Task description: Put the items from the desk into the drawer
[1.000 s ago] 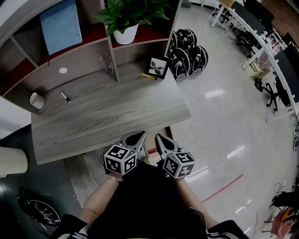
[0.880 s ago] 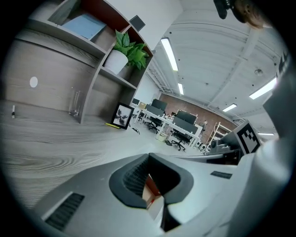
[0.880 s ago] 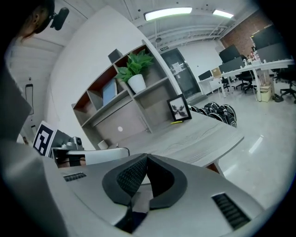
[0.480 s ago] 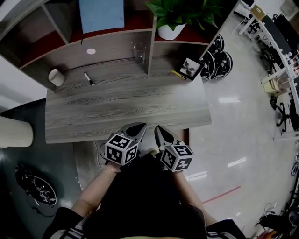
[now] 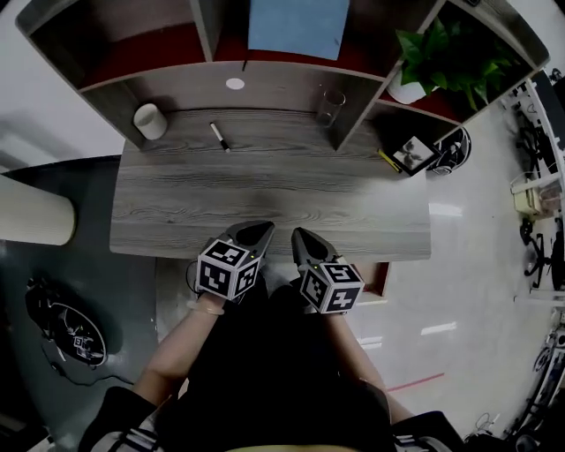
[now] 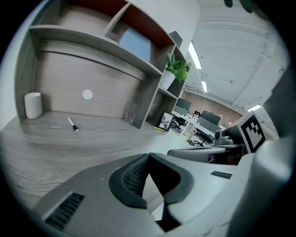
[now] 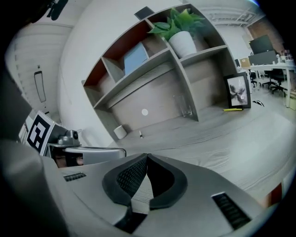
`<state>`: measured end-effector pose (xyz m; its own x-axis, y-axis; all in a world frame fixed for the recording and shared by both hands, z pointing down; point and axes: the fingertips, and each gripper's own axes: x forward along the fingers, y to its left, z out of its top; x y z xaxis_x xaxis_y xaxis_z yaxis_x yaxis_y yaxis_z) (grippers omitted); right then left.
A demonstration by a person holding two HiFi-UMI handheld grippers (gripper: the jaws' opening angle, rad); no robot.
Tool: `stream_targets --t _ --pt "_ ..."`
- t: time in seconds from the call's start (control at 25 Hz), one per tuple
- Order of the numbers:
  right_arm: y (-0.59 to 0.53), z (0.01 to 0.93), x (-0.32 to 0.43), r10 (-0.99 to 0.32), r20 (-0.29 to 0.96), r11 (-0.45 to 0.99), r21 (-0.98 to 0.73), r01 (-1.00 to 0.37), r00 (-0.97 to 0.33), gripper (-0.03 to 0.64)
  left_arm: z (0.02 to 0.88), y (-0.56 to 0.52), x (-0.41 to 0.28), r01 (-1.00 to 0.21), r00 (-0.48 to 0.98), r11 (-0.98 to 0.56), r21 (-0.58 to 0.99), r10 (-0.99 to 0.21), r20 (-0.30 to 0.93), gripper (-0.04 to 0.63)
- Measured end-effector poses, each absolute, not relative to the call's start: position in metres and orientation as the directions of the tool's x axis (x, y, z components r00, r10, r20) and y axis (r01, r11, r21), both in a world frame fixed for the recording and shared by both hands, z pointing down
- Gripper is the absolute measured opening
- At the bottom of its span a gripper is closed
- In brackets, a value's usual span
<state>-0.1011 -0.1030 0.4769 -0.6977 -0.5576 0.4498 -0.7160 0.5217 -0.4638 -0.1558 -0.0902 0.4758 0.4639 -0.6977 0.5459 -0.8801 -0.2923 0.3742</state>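
On the grey wood desk (image 5: 265, 190) stand a white cup (image 5: 150, 121) at the back left and a clear glass (image 5: 332, 106). A black-tipped marker (image 5: 219, 137) lies between them. A picture frame (image 5: 412, 154) and a yellow pen (image 5: 388, 160) are at the back right. My left gripper (image 5: 256, 234) and right gripper (image 5: 305, 238) hover side by side over the desk's front edge, both shut with nothing between the jaws. The left gripper view shows the cup (image 6: 32, 105), marker (image 6: 73, 124) and glass (image 6: 130, 111). The right gripper view shows the frame (image 7: 237, 91) and pen (image 7: 232, 109).
Shelving (image 5: 177, 79) rises behind the desk with a blue folder (image 5: 296, 26) and a potted plant (image 5: 441, 62). A brown-edged box part (image 5: 378, 278) shows under the desk's front right. A beige cylinder (image 5: 31, 212) and a round black device (image 5: 66, 335) are on the left floor.
Both grippers and the head have swung left along the desk's front edge, so the desk now lies square ahead. The jaws stay shut and nothing on the desk has moved.
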Motion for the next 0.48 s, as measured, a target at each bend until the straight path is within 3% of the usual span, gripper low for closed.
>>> stream_targets --t 0.48 --pt "-0.107 0.489 -0.203 -0.507 0.490 0.589 -0.404 -0.700 -0.709 0.008 0.477 -0.097 -0.260 -0.915 0.390 -0.247 0.320 -0.747 0.539 0.028"
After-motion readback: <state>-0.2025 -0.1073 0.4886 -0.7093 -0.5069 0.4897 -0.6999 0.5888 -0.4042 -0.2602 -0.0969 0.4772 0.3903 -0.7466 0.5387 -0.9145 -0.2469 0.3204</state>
